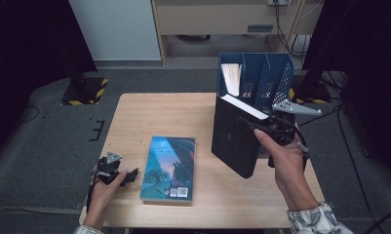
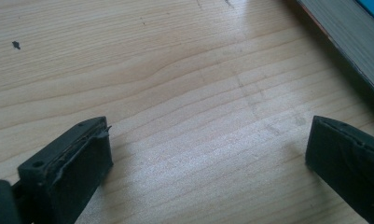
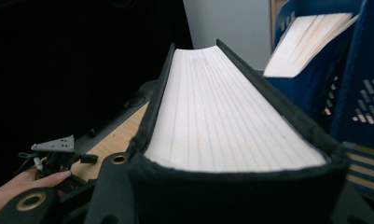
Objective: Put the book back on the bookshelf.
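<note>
A thick black hardcover book [image 1: 234,141] with white pages [image 3: 222,116] stands tilted over the table's right side, lifted off the wood. My right gripper [image 1: 255,126] is shut on its upper edge, with the jaws clamping both covers [image 3: 231,196]. A paperback with a blue illustrated cover [image 1: 169,168] lies flat near the table's front. My left gripper [image 1: 128,176] rests on the wood just left of it. Its jaws stand wide apart over bare wood [image 2: 208,158], and the paperback's page edge [image 2: 348,42] runs past at the upper right.
A blue mesh file rack [image 1: 266,73] stands at the table's back right, directly behind the black book, with another book [image 1: 231,78] upright in its left slot. The wooden table [image 1: 159,112] is bare at the back left. Dark floor and stands surround it.
</note>
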Motion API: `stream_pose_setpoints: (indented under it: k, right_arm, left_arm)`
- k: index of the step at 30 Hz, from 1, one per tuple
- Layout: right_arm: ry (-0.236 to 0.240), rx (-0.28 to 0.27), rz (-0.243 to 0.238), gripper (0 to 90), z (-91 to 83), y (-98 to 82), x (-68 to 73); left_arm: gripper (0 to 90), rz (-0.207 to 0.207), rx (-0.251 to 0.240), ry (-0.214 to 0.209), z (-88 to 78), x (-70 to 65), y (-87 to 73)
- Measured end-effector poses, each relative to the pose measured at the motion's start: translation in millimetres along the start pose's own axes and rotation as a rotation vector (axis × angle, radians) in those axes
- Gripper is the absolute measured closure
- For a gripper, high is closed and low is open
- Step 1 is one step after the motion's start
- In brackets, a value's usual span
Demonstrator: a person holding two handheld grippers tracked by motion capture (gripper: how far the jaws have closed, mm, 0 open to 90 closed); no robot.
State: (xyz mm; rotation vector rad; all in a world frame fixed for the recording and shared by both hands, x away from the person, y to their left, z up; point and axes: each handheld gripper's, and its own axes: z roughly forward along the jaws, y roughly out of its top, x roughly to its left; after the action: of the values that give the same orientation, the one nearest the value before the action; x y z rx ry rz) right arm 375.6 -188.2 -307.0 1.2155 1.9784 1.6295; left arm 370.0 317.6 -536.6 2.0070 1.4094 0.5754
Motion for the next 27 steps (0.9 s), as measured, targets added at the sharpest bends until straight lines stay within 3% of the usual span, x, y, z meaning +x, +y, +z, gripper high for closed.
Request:
stream_pose_setpoints:
  k: [15,21,27]
  right_arm:
    - [-0.085,-0.039,0.053,52.7,-40.0,9.6,-32.3]
    - [-0.150,-0.054,0.069,52.6,-52.9,14.7,-52.9]
    - [-0.220,-0.054,0.087,52.6,-55.3,20.8,-74.6]
  left_arm:
    - [0.0,0.000,0.000,0.000,0.0,0.0,0.0]
    - [0.0,0.000,0.000,0.000,0.1,0.0,0.1]
    - [0.0,0.000,0.000,0.000,0.2,0.0,0.1]
